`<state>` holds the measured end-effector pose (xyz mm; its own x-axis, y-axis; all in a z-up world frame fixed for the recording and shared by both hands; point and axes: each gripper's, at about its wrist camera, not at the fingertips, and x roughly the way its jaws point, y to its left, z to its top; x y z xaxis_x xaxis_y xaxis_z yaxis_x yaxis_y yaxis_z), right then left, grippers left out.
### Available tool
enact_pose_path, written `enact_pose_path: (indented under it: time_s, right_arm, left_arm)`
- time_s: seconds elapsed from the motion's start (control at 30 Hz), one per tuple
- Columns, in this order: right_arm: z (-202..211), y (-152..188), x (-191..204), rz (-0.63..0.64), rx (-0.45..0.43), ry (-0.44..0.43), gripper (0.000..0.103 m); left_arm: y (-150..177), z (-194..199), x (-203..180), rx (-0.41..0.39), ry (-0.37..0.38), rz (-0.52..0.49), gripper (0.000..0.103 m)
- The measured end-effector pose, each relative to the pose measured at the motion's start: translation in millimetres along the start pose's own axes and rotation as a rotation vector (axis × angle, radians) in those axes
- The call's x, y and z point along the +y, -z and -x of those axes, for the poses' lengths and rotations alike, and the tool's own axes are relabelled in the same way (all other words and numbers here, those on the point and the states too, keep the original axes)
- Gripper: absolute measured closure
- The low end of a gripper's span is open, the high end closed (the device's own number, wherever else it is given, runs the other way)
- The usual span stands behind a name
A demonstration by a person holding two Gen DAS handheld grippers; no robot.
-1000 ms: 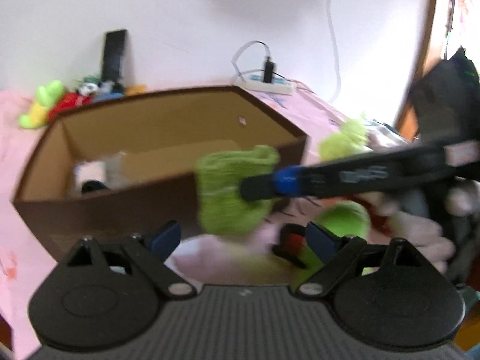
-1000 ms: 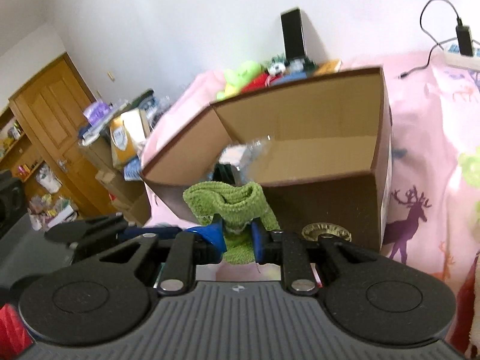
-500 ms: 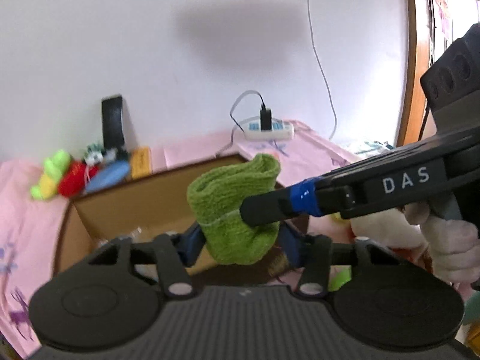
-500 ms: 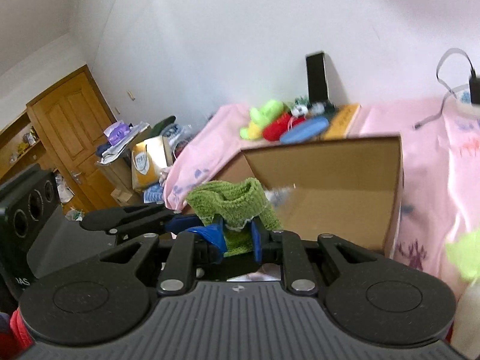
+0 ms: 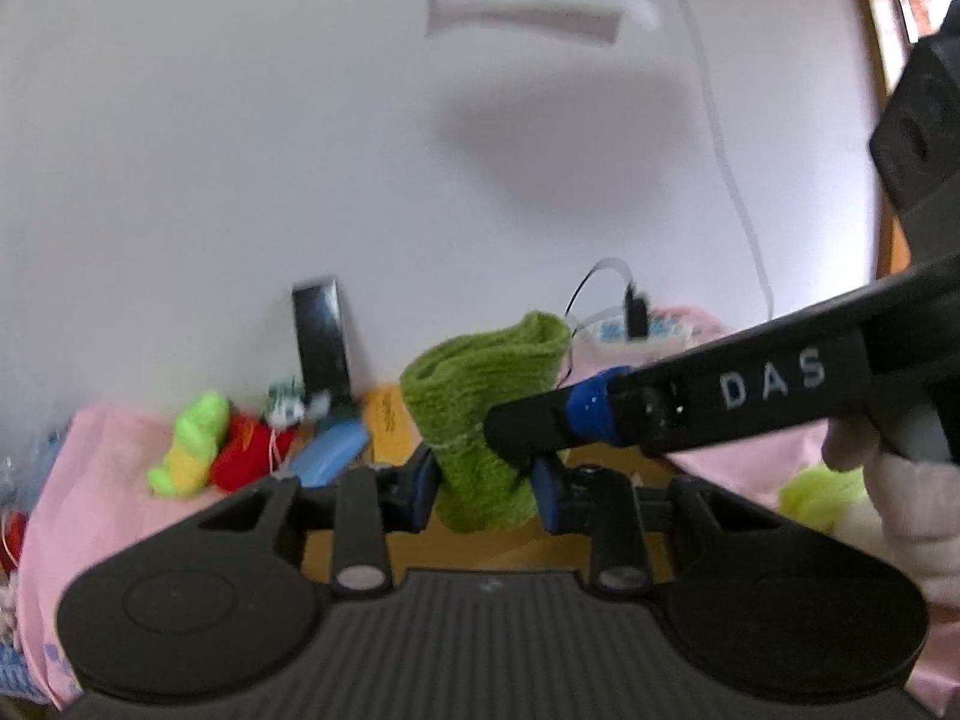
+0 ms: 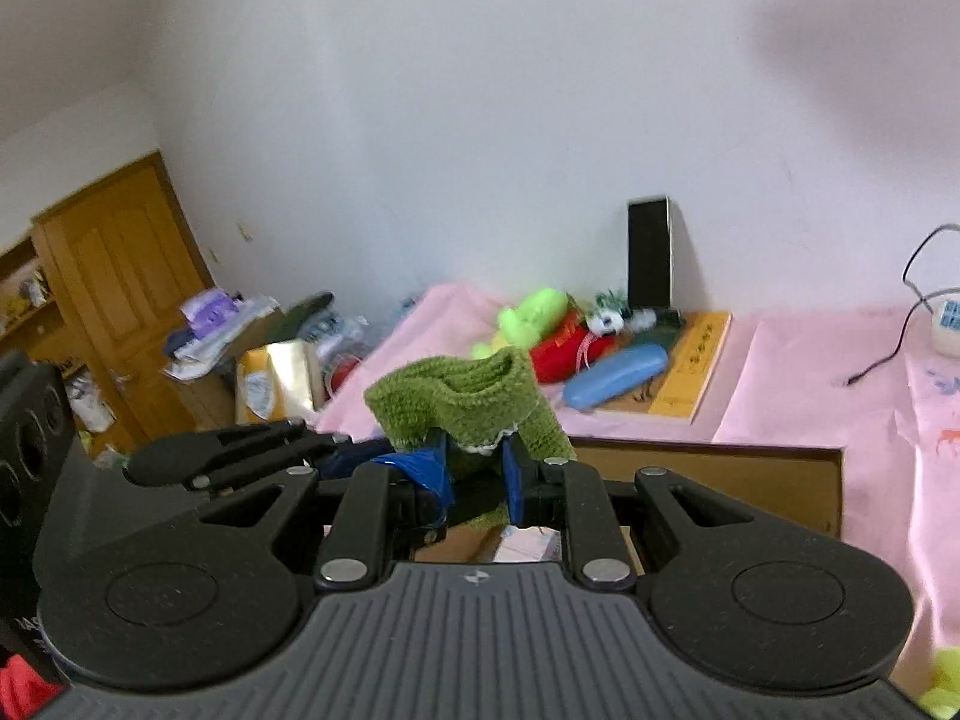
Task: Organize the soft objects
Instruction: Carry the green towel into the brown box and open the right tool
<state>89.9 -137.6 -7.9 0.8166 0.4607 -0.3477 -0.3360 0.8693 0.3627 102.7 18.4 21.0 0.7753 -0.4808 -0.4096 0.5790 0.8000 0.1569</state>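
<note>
A green knitted sock (image 5: 480, 408) hangs in the air above the open cardboard box (image 6: 750, 492). My left gripper (image 5: 485, 491) has its jaws closing around the sock's lower part, and both blue pads touch its sides. My right gripper (image 5: 510, 432) comes in from the right and is shut on the sock's middle. In the right wrist view the sock (image 6: 468, 390) bunches up above the right gripper (image 6: 475, 468), which pinches it. The left gripper's fingers (image 6: 240, 450) reach in from the left. A person's hand (image 5: 900, 480) holds the right gripper.
A pink sheet (image 6: 798, 384) covers the bed. By the wall lie a green-yellow plush (image 6: 528, 318), a red plush (image 6: 570, 348), a blue case (image 6: 612, 375), a yellow book (image 6: 696, 366) and a leaning black phone (image 6: 649, 252). A power strip (image 5: 636, 330) is at the right, a wooden door (image 6: 120, 288) at the left.
Both grippers have risen with the sock, from in front of the box to above it. The left jaws have gone from wide open to closed against the sock.
</note>
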Motion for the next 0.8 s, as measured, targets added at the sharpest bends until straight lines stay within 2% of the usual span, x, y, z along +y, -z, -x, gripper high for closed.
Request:
enact_pose_path:
  time_s: [0.17, 0.2, 0.4, 0.47, 0.5, 0.57, 0.63, 0.7, 0.8]
  right_arm:
    - [-56.9, 18.4, -14.2, -0.027, 0.112, 0.058, 0.103]
    - [-66.8, 22.5, -16.6, -0.029, 0.135, 0.070, 0.103]
    - [-108.5, 38.2, -35.5, -0.074, 0.237, 0.141, 0.103]
    - [-116.1, 40.1, -45.9, -0.122, 0.282, 0.147, 0.103]
    - [-117.0, 39.7, -51.1, -0.166, 0.303, 0.134, 0.103]
    - [-113.9, 40.0, -56.0, -0.201, 0.300, 0.118, 0.103]
    - [-113.2, 42.3, -61.4, -0.237, 0.305, 0.119, 0.102]
    - [-112.7, 47.2, -65.5, -0.266, 0.324, 0.130, 0.102]
    - [-109.5, 49.7, -69.8, -0.285, 0.315, 0.143, 0.099]
  left_arm:
    - [25.2, -53.4, 18.7, 0.157, -0.016, 0.050, 0.072]
    - [31.4, -62.6, 22.1, 0.193, -0.020, 0.064, 0.069]
    - [56.6, -109.9, 40.4, 0.367, -0.052, 0.117, 0.066]
    - [63.2, -119.7, 44.5, 0.407, -0.072, 0.125, 0.058]
    - [66.9, -123.0, 45.7, 0.423, -0.083, 0.127, 0.055]
    - [69.9, -126.4, 50.0, 0.439, -0.090, 0.141, 0.055]
    - [69.8, -126.7, 51.5, 0.429, -0.101, 0.148, 0.048]
    - [70.6, -129.3, 48.3, 0.440, -0.117, 0.138, 0.048]
    - [70.0, -124.2, 45.5, 0.410, -0.116, 0.132, 0.047]
